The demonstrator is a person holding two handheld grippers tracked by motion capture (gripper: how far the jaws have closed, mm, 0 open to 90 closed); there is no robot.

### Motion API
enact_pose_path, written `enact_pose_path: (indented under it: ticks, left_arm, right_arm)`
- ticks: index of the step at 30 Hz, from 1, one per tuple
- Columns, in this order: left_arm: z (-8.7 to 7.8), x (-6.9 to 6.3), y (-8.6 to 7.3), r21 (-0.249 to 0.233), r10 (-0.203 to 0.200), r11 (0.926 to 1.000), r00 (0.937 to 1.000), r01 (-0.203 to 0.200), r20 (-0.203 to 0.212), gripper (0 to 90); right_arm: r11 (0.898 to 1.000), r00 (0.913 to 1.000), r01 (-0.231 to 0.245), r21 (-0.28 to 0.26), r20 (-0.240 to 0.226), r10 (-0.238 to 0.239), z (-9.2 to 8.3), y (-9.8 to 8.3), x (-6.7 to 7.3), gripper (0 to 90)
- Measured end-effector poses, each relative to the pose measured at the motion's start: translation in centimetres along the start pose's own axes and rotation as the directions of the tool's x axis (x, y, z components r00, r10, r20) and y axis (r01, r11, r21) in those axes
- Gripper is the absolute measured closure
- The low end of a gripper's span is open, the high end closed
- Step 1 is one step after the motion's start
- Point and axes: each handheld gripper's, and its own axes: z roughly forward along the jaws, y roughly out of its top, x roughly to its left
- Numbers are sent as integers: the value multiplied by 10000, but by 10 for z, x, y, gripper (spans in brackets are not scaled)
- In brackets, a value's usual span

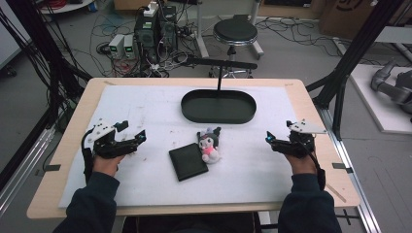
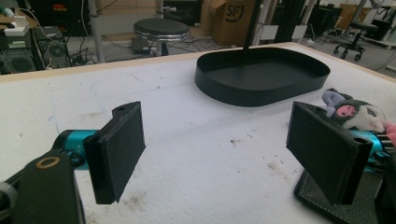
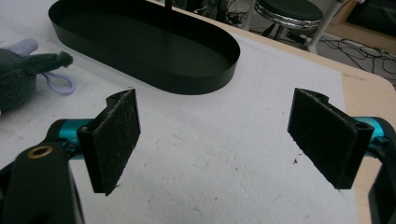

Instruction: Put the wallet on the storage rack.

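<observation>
High view first: your two forearms in dark sleeves come in from the bottom edge, each hand wrapped around a gripper and resting on the white foam mat (image 1: 145,104) that covers the wooden counter (image 1: 311,104). Your left gripper (image 1: 130,132) sits near the left side of the mat, its jaws pointing toward the middle; your right gripper (image 1: 277,138) sits near the right side, mirrored inward. Each is well apart from the things between them.

Between your hands, closest to you, lies a flat black square wallet-like pad (image 1: 188,163), turned slightly askew. Touching its upper right corner is a small plush toy with a dark hood, pale face and pink body (image 1: 210,144), lying on its back. Farther off, past the toy, stands a shallow black oval tray (image 1: 218,106) — nothing lies in it, and a thin black post rises at its far rim.

In the left gripper view your jaws stand wide apart with only bare mat between them; the pad's textured corner (image 2: 327,200) shows just below the right-hand jaw, the plush toy (image 2: 357,114) peeks out behind it, and the tray (image 2: 261,74) lies beyond.

In the right gripper view your jaws are likewise spread wide over empty foam — the toy's dark ear and a lilac loop (image 3: 28,67) sit at the left edge, the tray (image 3: 140,42) farther ahead.

Beyond the counter, a round black stool (image 1: 235,33) stands on the floor among cables.
</observation>
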Motion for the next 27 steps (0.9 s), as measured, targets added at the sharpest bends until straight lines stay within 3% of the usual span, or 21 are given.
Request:
enact_pose_path:
  ticks: [11, 15, 21, 22, 23, 24, 25, 26, 27]
  left_arm:
    - [5, -3, -2, 202, -123, 9997, 9996, 119, 236, 227]
    - [11, -8, -4, 481, -88, 9988, 9965, 48, 834, 271]
    - [17, -16, -6, 851, 25, 9963, 9915, -137, 1302, 277]
    - [21, -19, -8, 1086, -18, 9940, 9869, -160, 1616, 278]
    - [21, -19, -8, 1086, -18, 9940, 9869, -160, 1616, 279]
    - [26, -23, -9, 1410, 1, 9896, 9794, -292, 2020, 279]
    - [26, -23, -9, 1410, 1, 9896, 9794, -292, 2020, 279]
    - [30, -30, -12, 1666, 75, 9848, 9702, -492, 2423, 282]
    - [32, -34, -13, 1767, 173, 9821, 9655, -652, 2597, 291]
  right_arm:
    - [9996, 9996, 181, 211, -228, -176, 6, -1, 4, 173]
    - [9996, 9995, 168, 238, -289, -161, 8, -1, 3, 173]
    - [9994, 9994, 120, 315, -330, -110, 9, -3, 3, 173]
    - [9994, 9994, 137, 325, -336, -126, 8, -3, 4, 173]
    - [9992, 9993, 222, 319, -315, -212, 8, -3, 5, 173]
    - [9991, 9992, 257, 332, -322, -246, 8, -3, 5, 173]
    - [9990, 9991, 276, 356, -328, -264, 8, -3, 6, 173]
    - [9989, 9991, 307, 343, -304, -297, 8, -2, 7, 173]
    - [9989, 9991, 313, 359, -286, -303, 8, -2, 7, 173]
